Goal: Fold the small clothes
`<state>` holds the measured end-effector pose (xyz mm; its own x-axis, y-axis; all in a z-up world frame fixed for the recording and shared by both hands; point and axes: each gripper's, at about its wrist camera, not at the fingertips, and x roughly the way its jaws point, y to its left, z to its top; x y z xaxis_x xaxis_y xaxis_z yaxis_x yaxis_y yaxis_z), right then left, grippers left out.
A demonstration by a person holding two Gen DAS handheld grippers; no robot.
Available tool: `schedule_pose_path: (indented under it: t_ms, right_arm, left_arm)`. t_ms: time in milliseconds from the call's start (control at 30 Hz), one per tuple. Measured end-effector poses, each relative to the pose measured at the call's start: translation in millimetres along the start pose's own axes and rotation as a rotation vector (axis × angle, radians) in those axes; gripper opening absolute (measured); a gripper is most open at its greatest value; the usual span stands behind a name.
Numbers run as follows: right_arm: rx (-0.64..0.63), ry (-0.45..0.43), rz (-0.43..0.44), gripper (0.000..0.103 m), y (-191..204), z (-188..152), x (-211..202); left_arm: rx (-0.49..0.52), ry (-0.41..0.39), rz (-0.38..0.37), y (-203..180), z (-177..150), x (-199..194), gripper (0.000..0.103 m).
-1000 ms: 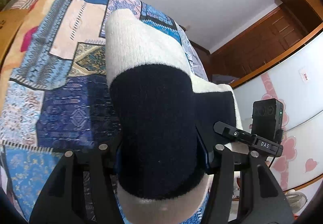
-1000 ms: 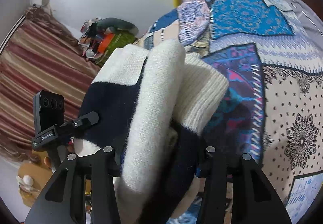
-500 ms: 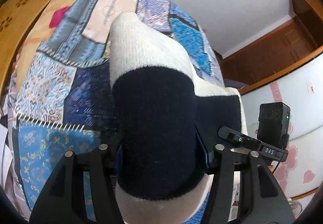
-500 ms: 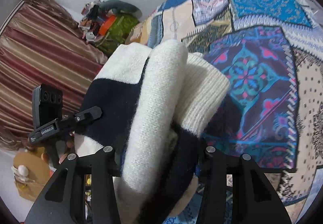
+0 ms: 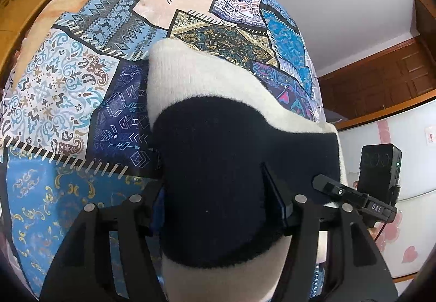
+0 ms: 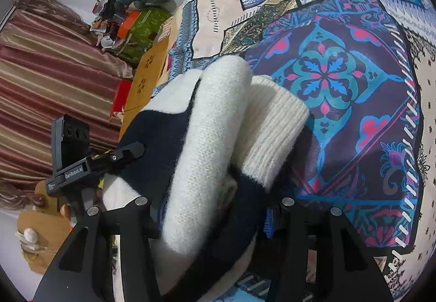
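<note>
Both tools are clamped on the same garment: the left gripper (image 5: 218,209) has its jaws closed on a navy band of the knit, and the right gripper (image 6: 215,209) is closed on a thicker bundle of cream and navy layers at the other side. Beneath them spreads the patchwork bedspread (image 5: 90,100), a broad, soft surface that should take a fold without the cloth sliding far. Over it, the striped knit sweater (image 5: 218,138) is held between the two tools; whether its far end touches the bed cannot be told from these views. It looks thick, fuzzy and limp, light for its bulk, so it will likely sag between the grips and keep a crease only loosely; nothing about it seems fragile or slippery. In the right wrist view the layers are rolled over one another, with a ribbed cream cuff (image 6: 272,133) sticking out beside the main fold. Smaller again, the jaw pads are buried in the pile. Holding near the folded edges, through all layers, seems the safest purchase.
</note>
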<state>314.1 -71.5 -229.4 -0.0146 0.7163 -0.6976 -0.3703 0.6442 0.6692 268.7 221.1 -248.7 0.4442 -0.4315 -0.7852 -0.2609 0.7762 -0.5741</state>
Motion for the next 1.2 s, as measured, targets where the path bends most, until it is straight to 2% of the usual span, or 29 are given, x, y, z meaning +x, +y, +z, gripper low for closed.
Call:
schedule_pose_path:
  t_ms: [133, 300, 433, 533, 833, 1067, 1200]
  right_arm:
    - [0.005, -0.013, -0.013, 0.056, 0, -7, -10]
    - [-0.048, -0.053, -0.081, 0.056, 12, -14, -33]
    - [-0.133, -0.119, -0.162, 0.056, 32, -21, -58]
    - [-0.190, -0.174, -0.188, 0.056, 49, -27, -76]
    - [-0.376, -0.395, -0.241, 0.056, 119, -55, -129]
    - [-0.511, -0.600, -0.249, 0.056, 173, -90, -166]
    - [-0.567, -0.711, -0.252, 0.056, 194, -113, -184]
  left_arm:
    - [0.000, -0.004, 0.013, 2, -1, -2, 0.064]
    - [0.015, -0.037, 0.054, -1, -6, -20, 0.064]
    - [0.080, -0.092, 0.143, -13, -11, -39, 0.064]
    - [0.131, -0.143, 0.200, -25, -17, -59, 0.064]
    - [0.327, -0.400, 0.269, -95, -56, -143, 0.064]
    - [0.461, -0.625, 0.289, -153, -108, -199, 0.064]
    - [0.497, -0.745, 0.297, -170, -138, -220, 0.064]
